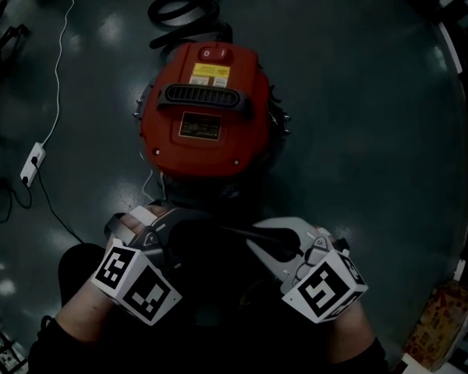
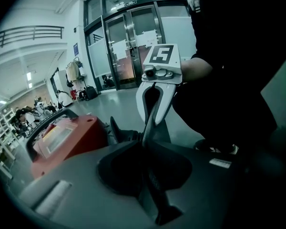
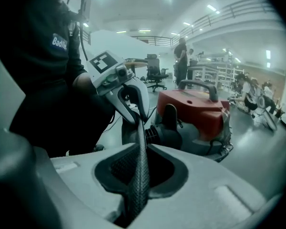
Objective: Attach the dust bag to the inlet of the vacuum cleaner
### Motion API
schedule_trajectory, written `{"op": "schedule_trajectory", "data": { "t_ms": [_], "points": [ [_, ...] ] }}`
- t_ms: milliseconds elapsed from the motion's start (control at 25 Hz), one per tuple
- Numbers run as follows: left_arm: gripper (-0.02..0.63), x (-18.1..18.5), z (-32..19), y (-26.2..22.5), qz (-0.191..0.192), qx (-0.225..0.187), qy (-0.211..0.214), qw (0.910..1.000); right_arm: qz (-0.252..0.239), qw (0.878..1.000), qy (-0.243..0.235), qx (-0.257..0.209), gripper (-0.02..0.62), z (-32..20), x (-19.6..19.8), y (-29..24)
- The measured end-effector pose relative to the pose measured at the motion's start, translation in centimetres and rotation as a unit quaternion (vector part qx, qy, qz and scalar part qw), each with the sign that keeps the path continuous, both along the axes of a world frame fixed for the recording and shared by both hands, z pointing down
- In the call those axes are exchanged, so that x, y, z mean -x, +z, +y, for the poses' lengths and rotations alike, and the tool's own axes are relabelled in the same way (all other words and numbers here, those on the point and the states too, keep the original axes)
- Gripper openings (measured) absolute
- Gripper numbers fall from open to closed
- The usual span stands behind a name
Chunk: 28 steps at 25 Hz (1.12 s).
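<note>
Dust bag (image 3: pixel 139 171): dark, mesh-textured, a thin taut strip

text: none legible | yellow label (image 1: pixel 210 74) on vacuum lid (image 1: pixel 242 142): unreadable

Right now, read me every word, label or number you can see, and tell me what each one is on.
Nothing can be quoted; no text is legible.
Yellow label on the red vacuum lid: print too small to read.
Dark plate below the lid's handle: too small to read.
Marker cubes: black-and-white patterns only, no words.
</note>
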<state>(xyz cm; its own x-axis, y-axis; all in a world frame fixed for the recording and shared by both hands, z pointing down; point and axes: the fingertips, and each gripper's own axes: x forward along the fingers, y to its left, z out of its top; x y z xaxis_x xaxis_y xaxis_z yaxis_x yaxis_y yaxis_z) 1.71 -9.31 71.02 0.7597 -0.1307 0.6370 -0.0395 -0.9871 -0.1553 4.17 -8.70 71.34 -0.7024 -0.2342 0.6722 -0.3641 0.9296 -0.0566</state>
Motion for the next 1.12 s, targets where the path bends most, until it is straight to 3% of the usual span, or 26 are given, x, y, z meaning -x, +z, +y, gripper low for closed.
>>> {"op": "schedule_trajectory", "data": {
  "t_ms": [320,440,640,760,920,1120],
  "points": [
    [0.052,0.9,0.2,0.2,0.013,0.009,-0.021,0.9997,0.041,0.998,-0.040,-0.022,0.058,-0.9,0.8,0.1],
    [0.054,1.3,0.0,-0.1,0.011,0.006,-0.027,0.9996,0.013,0.999,-0.039,-0.005,0.058,-1.1,1.1,0.1],
    [0.055,0.5,-0.6,-0.1,0.000,-0.006,-0.012,0.9999,-0.042,0.998,0.011,0.038,0.051,-1.1,0.4,0.3],
    [0.058,0.1,-0.7,0.0,-0.007,-0.008,-0.002,0.9999,-0.044,0.998,0.018,0.048,0.046,-0.8,0.1,0.4],
    [0.057,0.0,-0.6,0.2,-0.004,0.009,0.000,1.0000,0.004,1.000,-0.010,0.001,0.051,-0.8,0.0,0.4],
    [0.055,0.8,-0.2,0.3,0.005,0.009,-0.021,0.9997,0.063,0.993,-0.079,-0.055,0.066,-1.3,0.9,0.1]
  ]
}}
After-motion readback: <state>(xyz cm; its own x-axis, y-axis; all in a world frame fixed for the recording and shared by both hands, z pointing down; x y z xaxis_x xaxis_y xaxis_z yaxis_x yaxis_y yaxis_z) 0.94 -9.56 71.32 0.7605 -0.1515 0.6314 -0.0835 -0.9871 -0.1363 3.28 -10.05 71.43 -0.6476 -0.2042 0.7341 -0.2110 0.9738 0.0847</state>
